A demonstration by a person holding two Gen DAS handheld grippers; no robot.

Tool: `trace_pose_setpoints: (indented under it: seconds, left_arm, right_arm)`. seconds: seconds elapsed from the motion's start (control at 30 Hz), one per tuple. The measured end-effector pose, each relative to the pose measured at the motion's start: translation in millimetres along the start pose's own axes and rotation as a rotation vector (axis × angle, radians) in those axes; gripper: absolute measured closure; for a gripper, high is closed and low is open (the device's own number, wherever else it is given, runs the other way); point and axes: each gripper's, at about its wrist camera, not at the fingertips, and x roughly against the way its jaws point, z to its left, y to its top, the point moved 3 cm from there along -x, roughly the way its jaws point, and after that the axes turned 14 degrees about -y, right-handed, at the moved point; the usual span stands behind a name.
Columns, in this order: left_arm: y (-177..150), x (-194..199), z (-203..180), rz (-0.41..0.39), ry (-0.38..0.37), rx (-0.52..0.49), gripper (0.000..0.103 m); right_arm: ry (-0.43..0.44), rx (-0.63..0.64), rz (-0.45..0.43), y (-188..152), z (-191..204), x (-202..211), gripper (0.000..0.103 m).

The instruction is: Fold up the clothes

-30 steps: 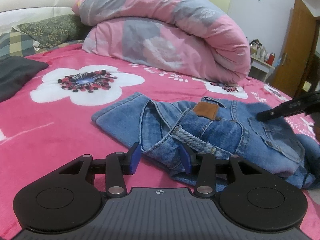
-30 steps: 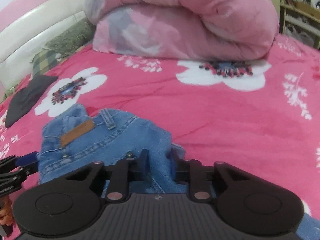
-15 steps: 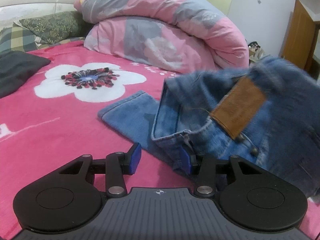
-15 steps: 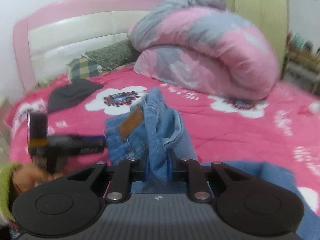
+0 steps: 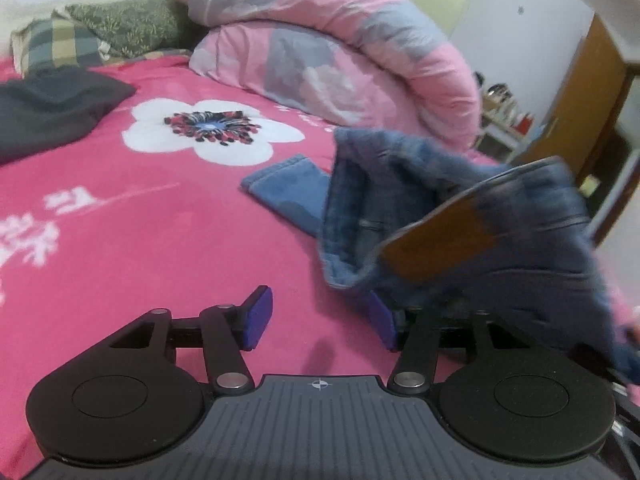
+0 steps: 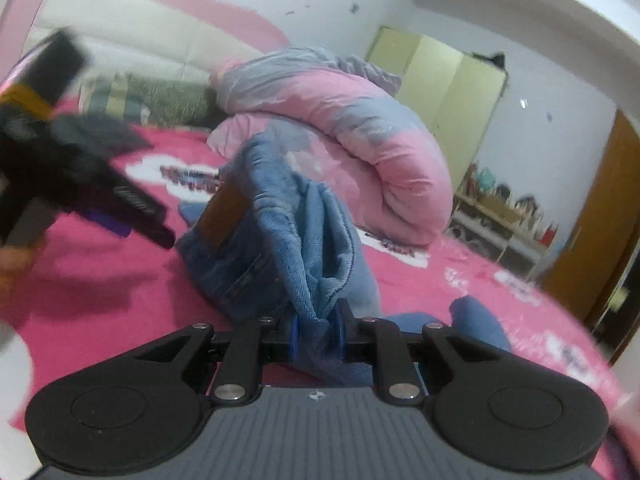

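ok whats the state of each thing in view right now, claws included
jeans: bunched, waistband lifted, one leg end flat on the bed
left claw: open, has just been opening, nothing between the pads, denim draped over its right finger
right claw: shut on jeans
duvet: rolled up near the head of the bed
dark cloth: lying flat on the bed
bed: covered with a pink flowered sheet
door: cannot tell if it is open or shut
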Motion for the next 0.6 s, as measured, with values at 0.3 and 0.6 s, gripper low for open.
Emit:
trace_pose_setpoints:
  seconds: [0.3,0.6]
  left_arm:
    - [0.8,33.8,-60.9,0.009,-0.277,0.036,0.036]
    - [-27.8,36.6,-61.4,0.075,-0.253,0.097,0.033]
  right_arm:
    - [0.107,-0.228,0.119,2.2,-37.4,18.3,0.084]
    - [0.225,-0.296,0.197,-15.6,-35.5,47.8,0.085]
